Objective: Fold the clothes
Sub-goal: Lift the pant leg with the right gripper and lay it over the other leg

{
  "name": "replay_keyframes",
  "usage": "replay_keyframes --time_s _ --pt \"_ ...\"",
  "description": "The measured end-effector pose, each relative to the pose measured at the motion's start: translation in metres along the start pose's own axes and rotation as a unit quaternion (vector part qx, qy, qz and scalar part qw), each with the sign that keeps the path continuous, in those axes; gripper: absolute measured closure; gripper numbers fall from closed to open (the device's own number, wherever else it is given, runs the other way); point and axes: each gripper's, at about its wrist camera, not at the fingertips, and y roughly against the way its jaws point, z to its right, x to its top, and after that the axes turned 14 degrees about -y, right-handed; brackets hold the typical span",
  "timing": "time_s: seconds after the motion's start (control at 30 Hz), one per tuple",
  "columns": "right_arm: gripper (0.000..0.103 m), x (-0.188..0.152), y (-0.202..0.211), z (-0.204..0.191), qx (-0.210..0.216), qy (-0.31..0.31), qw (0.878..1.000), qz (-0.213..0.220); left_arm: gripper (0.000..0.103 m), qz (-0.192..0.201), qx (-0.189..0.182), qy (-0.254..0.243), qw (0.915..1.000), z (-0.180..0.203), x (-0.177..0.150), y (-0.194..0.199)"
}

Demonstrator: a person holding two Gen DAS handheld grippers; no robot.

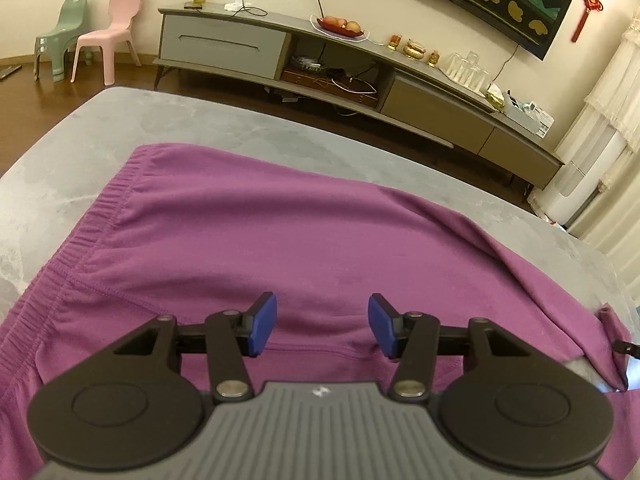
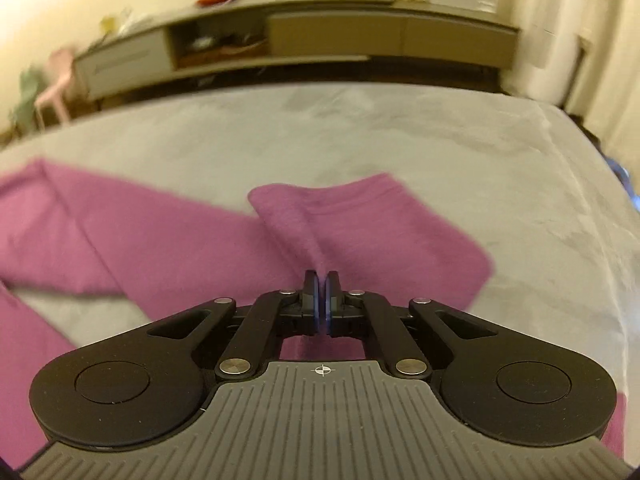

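Purple pants (image 1: 248,232) lie spread on a grey table (image 1: 168,120), the elastic waistband (image 1: 80,232) at the left. My left gripper (image 1: 322,326) is open and empty, just above the fabric near the table's front. In the right wrist view my right gripper (image 2: 321,280) is shut on a raised ridge of a purple pant leg (image 2: 360,224), lifting the fabric into a fold. That view is blurred. The rest of the pants (image 2: 100,232) lies to the left on the grey table (image 2: 440,140).
A long TV cabinet (image 1: 360,72) stands beyond the table, with a fruit plate (image 1: 340,26) and glasses (image 1: 468,66) on it. A pink chair (image 1: 108,36) and a green chair (image 1: 60,36) stand at the far left. White curtains (image 1: 608,92) hang at the right.
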Motion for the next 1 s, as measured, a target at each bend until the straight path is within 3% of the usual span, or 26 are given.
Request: replay_keyframes --time_s 0.17,0.2,0.23,0.27,0.3,0.37,0.4,0.43,0.57,0.67,0.87,0.93,0.97,1.0 --pt "0.103 -0.006 0.011 0.004 -0.053 -0.003 0.998 0.033 0.049 -0.001 -0.040 0.021 0.9990 0.005 -0.001 -0.004" --pt "0.098 -0.005 0.005 0.006 -0.057 -0.004 0.998 0.033 0.045 0.000 -0.052 0.028 0.9982 0.008 0.000 -0.005" --pt "0.080 -0.005 0.000 0.007 -0.061 -0.006 0.998 0.034 0.043 0.000 -0.065 0.042 0.9970 0.012 0.004 -0.009" --pt "0.070 -0.004 -0.006 0.008 -0.065 -0.008 0.997 0.034 0.040 -0.001 -0.077 0.061 0.9952 0.016 0.008 -0.014" --pt "0.066 -0.004 -0.011 0.010 -0.068 -0.009 0.997 0.034 0.038 -0.005 -0.090 0.077 0.9929 0.020 0.012 -0.020" --pt "0.072 -0.002 -0.015 0.013 -0.054 -0.014 0.998 0.035 0.038 -0.015 -0.116 0.104 0.9876 0.026 0.024 -0.036" --pt "0.091 0.000 -0.013 0.017 -0.046 -0.022 0.998 0.037 0.038 -0.017 -0.123 0.113 0.9859 0.029 0.031 -0.045" --pt "0.103 0.002 -0.010 0.020 -0.039 -0.029 0.998 0.040 0.038 -0.019 -0.125 0.121 0.9846 0.034 0.040 -0.054" --pt "0.103 0.016 0.022 0.045 0.011 -0.100 0.993 0.063 0.037 -0.028 -0.132 0.141 0.9808 0.061 0.068 -0.091" --pt "0.103 0.022 0.055 0.080 0.061 -0.199 0.975 0.074 0.035 -0.032 -0.138 0.156 0.9775 0.075 0.082 -0.117" --pt "0.103 -0.003 0.085 0.153 0.126 -0.371 0.918 0.056 0.034 -0.059 -0.143 0.182 0.9711 0.091 0.093 -0.163" --pt "0.103 -0.010 0.088 0.163 0.131 -0.390 0.910 0.056 0.038 -0.061 -0.146 0.189 0.9692 0.091 0.095 -0.176" --pt "0.103 -0.011 0.088 0.166 0.131 -0.394 0.908 0.056 0.058 -0.062 -0.147 0.192 0.9684 0.091 0.096 -0.181" --pt "0.103 -0.011 0.086 0.168 0.134 -0.398 0.906 0.053 0.099 -0.064 -0.147 0.190 0.9685 0.091 0.097 -0.184"
